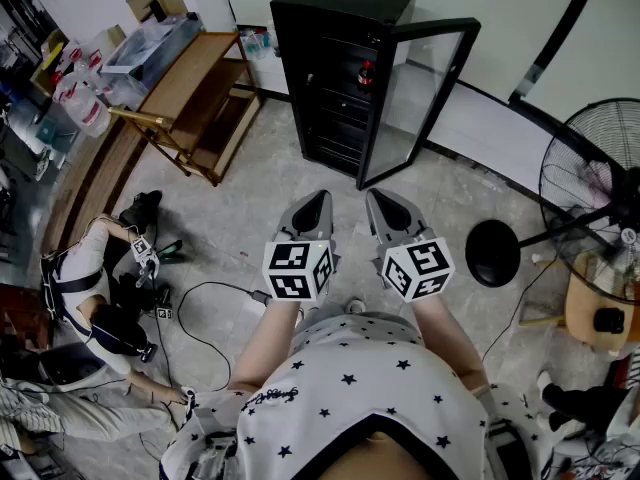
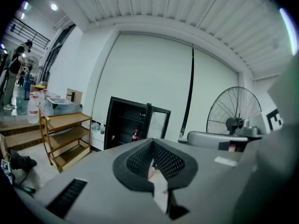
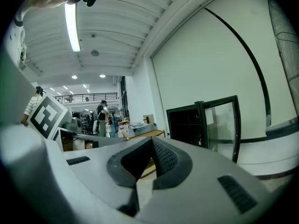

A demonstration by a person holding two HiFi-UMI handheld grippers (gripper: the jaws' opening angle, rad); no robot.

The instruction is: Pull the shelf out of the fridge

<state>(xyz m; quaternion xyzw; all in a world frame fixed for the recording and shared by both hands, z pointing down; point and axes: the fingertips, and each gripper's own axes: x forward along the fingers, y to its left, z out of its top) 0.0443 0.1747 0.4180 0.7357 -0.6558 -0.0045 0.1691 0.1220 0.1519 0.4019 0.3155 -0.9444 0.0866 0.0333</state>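
Both my tongs are pressed shut with nothing in them: the left gripper (image 1: pixel 318 200) shows its 2 ribbed pads meeting in its own view, and the right gripper (image 1: pixel 378 198) reads the same. I hold them side by side in front of my body, noses pointing at the fridge (image 1: pixel 340 68).

The step in hand is the approach. I judge I should close in squarely on the opening and spread the jaws before they reach the cabinet, not inside it; then I should take a shelf by its front edge and draw it straight out and level. The glass door (image 1: pixel 425 88) stands swung open on the right, so I would keep the right tong clear of it. A cola bottle (image 1: pixel 366 72) stands on an upper shelf (image 1: pixel 350 90) – that one would need a slow pull, or a lower, bare rack is the safer choice.

The shelves sit inside the fridge, ahead of both tongs and well apart from them – bare floor lies between.
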